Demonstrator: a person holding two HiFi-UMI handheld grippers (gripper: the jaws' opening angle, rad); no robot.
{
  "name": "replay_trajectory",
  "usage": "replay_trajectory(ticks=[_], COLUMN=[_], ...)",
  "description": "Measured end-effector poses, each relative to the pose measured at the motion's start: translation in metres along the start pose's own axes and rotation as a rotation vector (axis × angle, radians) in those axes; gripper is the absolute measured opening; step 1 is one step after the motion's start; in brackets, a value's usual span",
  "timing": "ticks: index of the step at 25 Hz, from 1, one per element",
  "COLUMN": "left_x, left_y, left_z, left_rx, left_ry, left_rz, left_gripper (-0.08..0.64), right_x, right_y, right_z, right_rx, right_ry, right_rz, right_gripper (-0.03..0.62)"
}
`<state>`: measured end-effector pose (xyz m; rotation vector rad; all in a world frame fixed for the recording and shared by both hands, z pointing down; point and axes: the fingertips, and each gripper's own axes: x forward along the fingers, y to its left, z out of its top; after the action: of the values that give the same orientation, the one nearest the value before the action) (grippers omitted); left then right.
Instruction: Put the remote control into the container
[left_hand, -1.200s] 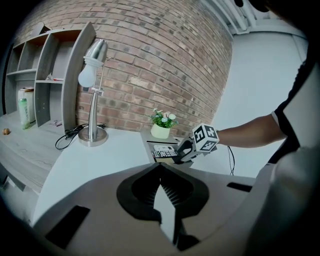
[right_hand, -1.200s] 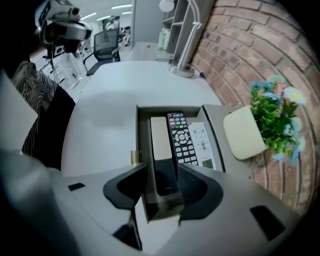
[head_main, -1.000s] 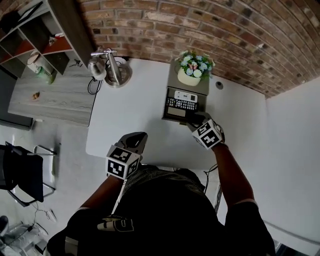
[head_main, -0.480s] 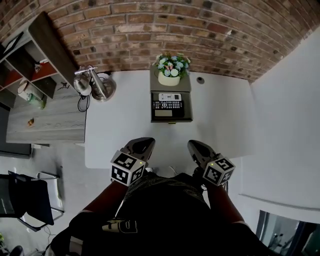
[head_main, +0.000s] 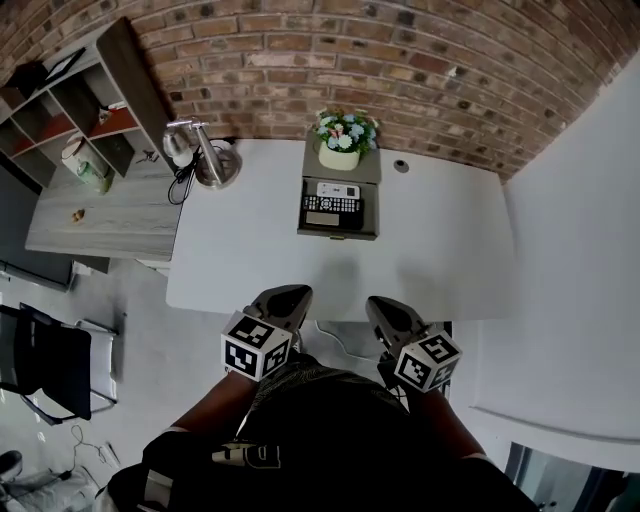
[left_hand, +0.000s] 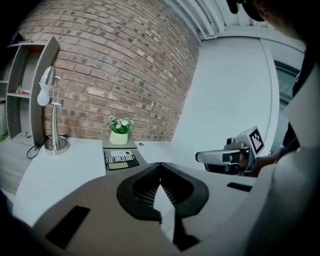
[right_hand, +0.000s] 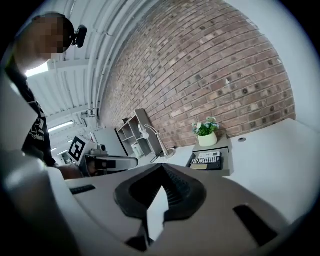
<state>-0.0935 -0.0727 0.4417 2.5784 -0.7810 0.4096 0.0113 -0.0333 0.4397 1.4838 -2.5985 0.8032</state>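
Item: remote control (head_main: 332, 203), a flat dark slab with rows of pale keys; a white piece lies just beyond it, and I cannot tell whether that is part of it or a separate unit.
Location: inside the container (head_main: 372, 212), lying flat at about the middle of its length.
Container: a shallow grey rectangular tray with a low rim and a matt, hard-looking finish, set at the far side of the bench (head_main: 440, 250) against the brick wall (head_main: 400, 50).
Also in or on the container: flower pot (head_main: 340, 158), pale and rounded with small mixed blooms, at the wall end.
Bench: white, smooth, with a plain top.
Left gripper (head_main: 288, 295): jaws closed with nothing between them, held at the near edge of the bench, well apart from the container.
Right gripper (head_main: 382, 308): jaws closed and empty, likewise at the near edge.
Jaw pads: dark and ribbed, in pale smooth housings.
Nearby: desk lamp (head_main: 205, 155) in polished metal with a round base, at the left corner of the bench.
Task status (judged): the placing looks done.
Risk 1: the low rim gives little restraint, so a knock to the tray could slide the remote out.
Risk 2: a fresh reach over the tray could tip the pot, which stands close to the remote.
Risk 3: closed jaws would have to open before any regrasp, or they would only push the slab.
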Motion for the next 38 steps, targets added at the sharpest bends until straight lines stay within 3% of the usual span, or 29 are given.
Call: replay_trajectory(ticks=[7,13,17,25,38], left_x=[-0.009,-0.034,-0.049,-0.047,-0.05], left_y=[-0.082,-0.1,-0.113,-0.125,-0.132], left_z=[-0.035,-0.077,-0.097,-0.055,-0.068], left_rx=[0.002,-0.036,-0.038,0.048,0.039], left_ry=[0.013,0.036,0.066,-0.008,0.003], left_rz=[0.001,0.103,0.129,0.127,0.118], left_gripper=[0.005,0.005,0.005,0.005,0.005], right_x=[-0.067,-0.104,-0.117,-0.122,-0.122], right_y=[0.005,0.001,0.005,0.019,0.024], right_z=[-0.039,-0.07,-0.081,-0.077,-0.086], right_rx=[0.003,0.011,0.025,-0.026,-0.058], right_ry=[0.007,0.01,0.006,-0.012,0.007], right_rz=[0.008,0.018,0.034,0.047,0.046], right_gripper=[0.008,0.008,0.007,0.008,0.006])
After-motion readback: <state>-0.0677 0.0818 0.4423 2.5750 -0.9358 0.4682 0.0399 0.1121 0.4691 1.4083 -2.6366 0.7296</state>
